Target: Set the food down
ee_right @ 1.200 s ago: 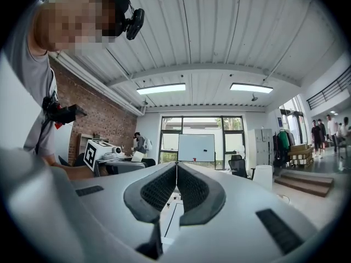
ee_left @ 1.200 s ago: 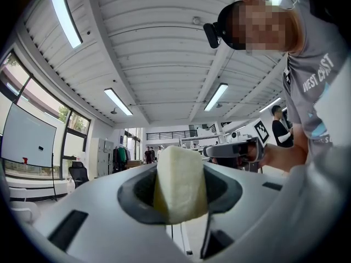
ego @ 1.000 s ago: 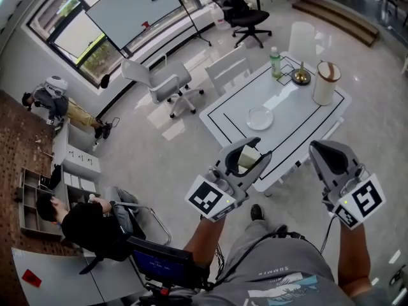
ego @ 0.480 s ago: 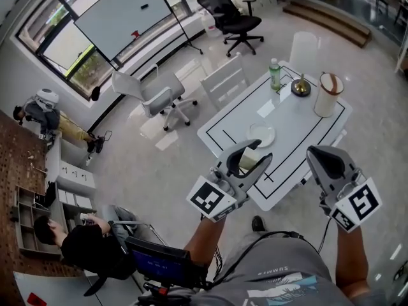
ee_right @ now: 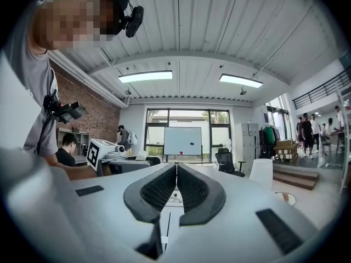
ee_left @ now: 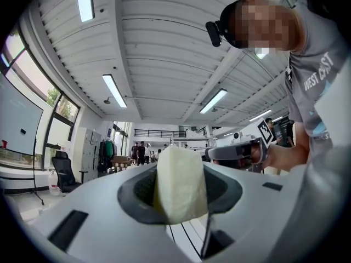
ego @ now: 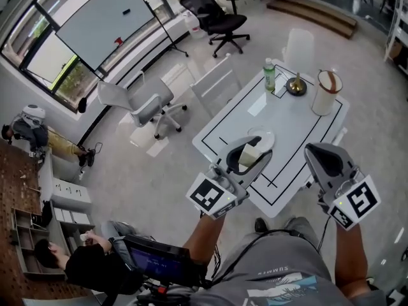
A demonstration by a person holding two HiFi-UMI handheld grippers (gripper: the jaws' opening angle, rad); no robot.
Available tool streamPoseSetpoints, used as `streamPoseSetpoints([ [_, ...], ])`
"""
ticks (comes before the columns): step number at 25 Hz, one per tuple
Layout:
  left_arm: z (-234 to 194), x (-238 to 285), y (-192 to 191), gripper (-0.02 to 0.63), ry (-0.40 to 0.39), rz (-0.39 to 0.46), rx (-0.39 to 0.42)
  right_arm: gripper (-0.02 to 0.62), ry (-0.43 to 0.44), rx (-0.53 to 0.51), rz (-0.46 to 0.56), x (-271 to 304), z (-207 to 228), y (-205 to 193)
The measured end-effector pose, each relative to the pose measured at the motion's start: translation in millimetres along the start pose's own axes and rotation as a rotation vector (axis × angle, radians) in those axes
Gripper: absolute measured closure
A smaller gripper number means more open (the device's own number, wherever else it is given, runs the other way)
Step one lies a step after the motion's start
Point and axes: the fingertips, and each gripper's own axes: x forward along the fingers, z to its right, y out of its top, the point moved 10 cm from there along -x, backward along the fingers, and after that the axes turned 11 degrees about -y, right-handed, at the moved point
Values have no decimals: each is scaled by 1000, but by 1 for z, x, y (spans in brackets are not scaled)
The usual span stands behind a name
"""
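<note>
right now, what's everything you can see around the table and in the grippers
table: one, white with black lines, ahead
dish: one, clear, near table edge, partly behind left gripper
bottle: one, green, far table corner
brass-coloured object: one, beside bottle
canister: one, white with brown top, far right of table
office chair: one, black, beyond table
swivel chair: one, white, left of table
food: one, pale yellow, between left jaws
left gripper: shut on food
right gripper: jaws together, empty

bright daylit room + ceiling strips; floor glare | heavy fisheye, dark vignette corners; near fingers soft
</note>
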Motion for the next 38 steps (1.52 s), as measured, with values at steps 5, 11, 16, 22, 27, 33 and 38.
streamPoseSetpoints([
  [5,-19,6,-12,449,-4,-15,-16,590,-8,10,-16,16,8,-8],
  [11,-40,18,-29,449,19,-38,-37,590,11,31,-54,34,21,-20],
  [16,-58,31,-44,449,39,-55,-60,589,28,41,-66,50,36,-25],
  [22,-78,51,-77,449,75,-123,-92,590,30,68,-97,57,58,-39],
  [27,-95,65,-112,449,96,-171,-133,590,26,89,-121,61,76,-53],
  [33,-114,78,-150,449,124,-233,-149,589,14,108,-144,62,92,-64],
  [38,-127,85,-187,449,150,-323,-159,589,7,123,-158,64,103,-71],
])
